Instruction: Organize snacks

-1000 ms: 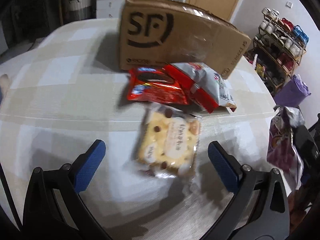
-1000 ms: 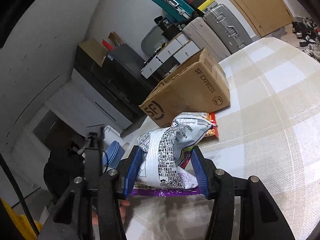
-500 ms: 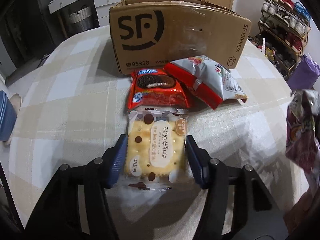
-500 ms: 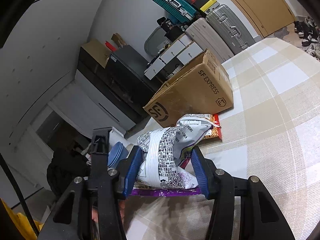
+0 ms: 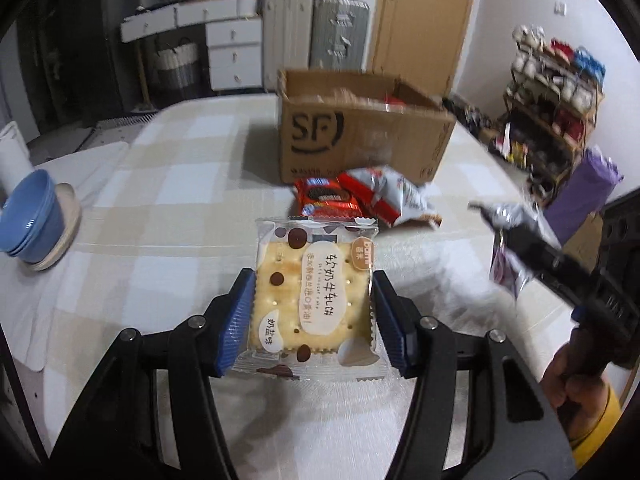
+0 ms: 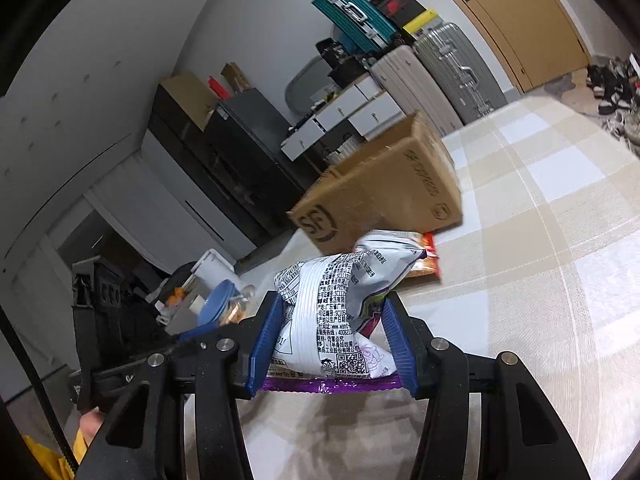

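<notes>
The left gripper [image 5: 314, 316] has its blue pads pressed on both sides of a cracker packet [image 5: 314, 300], lifted clear of the checked tablecloth [image 5: 160, 216]; its jaws have just been closing, with the packet between them. Farther off on the table lie a red cookie packet [image 5: 326, 200] and, touching it on the right, a red and silver chip bag [image 5: 394, 196]. Both sit just in front of an open cardboard box [image 5: 360, 136] printed with a large logo. The box stands upright with its flaps open; something red shows inside near its far right edge, too blurred to tell what it is.

At the far left of the table a stack of blue bowls [image 5: 28, 220] rests on a pale plate [image 5: 66, 228]. To the right, the right gripper [image 6: 332, 344] is clamped on a silver and purple snack bag [image 6: 336, 320], held above the table, near the chip bag. The person's hand [image 5: 576, 380] grips its handle.

Behind the table stand white drawers [image 5: 232, 52], two suitcases [image 5: 316, 28] and a wooden door [image 5: 424, 16]. A shoe rack [image 5: 556, 96] stands at the far right.
</notes>
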The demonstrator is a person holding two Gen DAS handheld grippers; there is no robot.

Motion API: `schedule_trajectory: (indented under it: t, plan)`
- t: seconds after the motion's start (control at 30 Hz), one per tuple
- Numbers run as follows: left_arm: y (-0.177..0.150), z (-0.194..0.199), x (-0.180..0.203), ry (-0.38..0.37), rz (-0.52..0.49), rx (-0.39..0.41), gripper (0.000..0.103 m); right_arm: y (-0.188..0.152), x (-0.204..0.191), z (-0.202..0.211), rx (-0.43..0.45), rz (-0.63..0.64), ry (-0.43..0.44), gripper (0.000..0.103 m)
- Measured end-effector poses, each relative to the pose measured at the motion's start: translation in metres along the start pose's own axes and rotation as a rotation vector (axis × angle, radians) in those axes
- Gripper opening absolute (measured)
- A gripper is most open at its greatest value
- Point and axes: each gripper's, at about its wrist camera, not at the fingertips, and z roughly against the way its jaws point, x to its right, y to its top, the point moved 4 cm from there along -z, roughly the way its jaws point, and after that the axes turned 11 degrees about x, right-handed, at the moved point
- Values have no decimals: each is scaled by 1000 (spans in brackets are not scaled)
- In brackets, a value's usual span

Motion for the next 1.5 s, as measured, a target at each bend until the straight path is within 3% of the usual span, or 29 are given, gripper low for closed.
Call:
schedule_trajectory:
  t: [0.3,0.57,0.8,1.2,1.5]
  plan:
    - [10,81,-4,-86,53,114,55,33,-92,59,66,223,-19,52]
    - [6,145,-6,-139,70,179,55,22,-134,84,60,318,-39,52]
    - [-4,182,-9,-175,81,191,55,10,-137,90,43,301,-38,52]
    - [-13,192,-9,-196,87,183,55,9,-134,86,42,290,-46,52]
    - [-19,183,-16,-172,106,156,55,7,-105,70,17,228,-63,52]
